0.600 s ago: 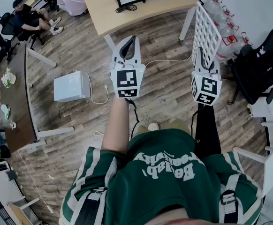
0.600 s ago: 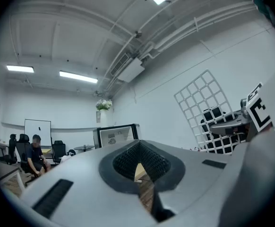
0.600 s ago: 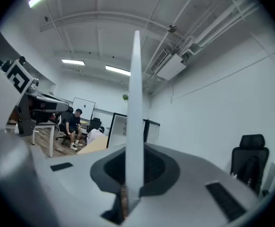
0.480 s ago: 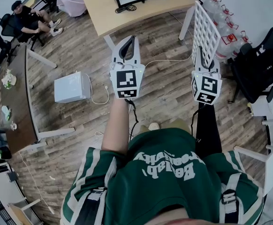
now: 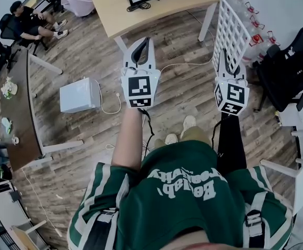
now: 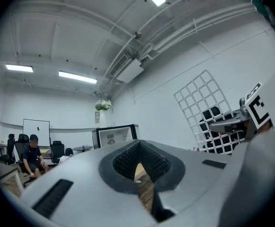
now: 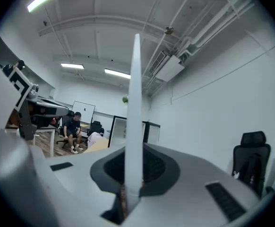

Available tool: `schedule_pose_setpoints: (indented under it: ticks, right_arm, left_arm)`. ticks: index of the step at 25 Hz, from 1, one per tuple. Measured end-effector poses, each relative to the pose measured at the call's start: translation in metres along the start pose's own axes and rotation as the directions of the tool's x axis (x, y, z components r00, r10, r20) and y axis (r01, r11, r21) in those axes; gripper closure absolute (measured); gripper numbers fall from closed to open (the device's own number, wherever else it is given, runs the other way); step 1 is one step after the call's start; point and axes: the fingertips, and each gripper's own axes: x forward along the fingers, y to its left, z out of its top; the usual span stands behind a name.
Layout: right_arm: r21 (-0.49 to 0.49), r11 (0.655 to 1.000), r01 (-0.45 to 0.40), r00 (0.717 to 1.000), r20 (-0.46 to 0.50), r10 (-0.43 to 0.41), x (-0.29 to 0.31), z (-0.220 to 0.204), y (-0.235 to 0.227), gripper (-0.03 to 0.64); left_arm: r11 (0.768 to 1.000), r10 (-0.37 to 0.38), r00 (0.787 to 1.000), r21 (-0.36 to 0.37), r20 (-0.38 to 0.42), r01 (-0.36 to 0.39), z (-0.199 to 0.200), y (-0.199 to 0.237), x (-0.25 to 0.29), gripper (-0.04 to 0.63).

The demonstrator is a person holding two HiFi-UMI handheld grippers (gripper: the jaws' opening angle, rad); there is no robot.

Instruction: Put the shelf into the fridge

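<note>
While the shelf (image 5: 234, 27) is up in the air and the fridge (image 5: 78, 95) is off across the floor, I'd call this the carry step, nowhere near the insert yet. The right gripper (image 5: 227, 59) has its jaws clamped on the near edge of the white grid shelf, which stands roughly upright. In the right gripper view the shelf (image 7: 136, 103) is edge-on, a thin white strip running straight up out of the pads. The left gripper (image 5: 142, 45) is pinched together with nothing in it, pointing level ahead and well apart from the shelf. The fridge, if that little white box with the cord is it, sits on the floor to the left of the left gripper, near a long desk (image 5: 19, 113). I can't tell which way its door faces or whether it's open. My guess for next: walk over, get down low, use the free left gripper on the door if needed, then lay the shelf flat so it slides in. A one-edge grip could let it swing, so go slow.
</note>
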Motion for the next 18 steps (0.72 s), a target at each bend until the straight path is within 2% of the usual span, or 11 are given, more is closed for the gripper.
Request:
schedule_pose_setpoints:
  ticks: [8,18]
  right_arm:
    - [0.018,1.0,-0.009,1.0,0.02,0.009,0.037,-0.006,-0.018,0.586]
    - [0.03,0.996,-0.088,0.993,0.088,0.085,0.13,0.001,-0.053,0.586]
  left_arm:
    - [1.0,0.023,1.0,0.007,-0.013,-0.023,-0.011,0.004,0.034,0.595]
    - [1.0,0.012,1.0,-0.005,0.009,-0.012,-0.005,0.005,0.13,0.595]
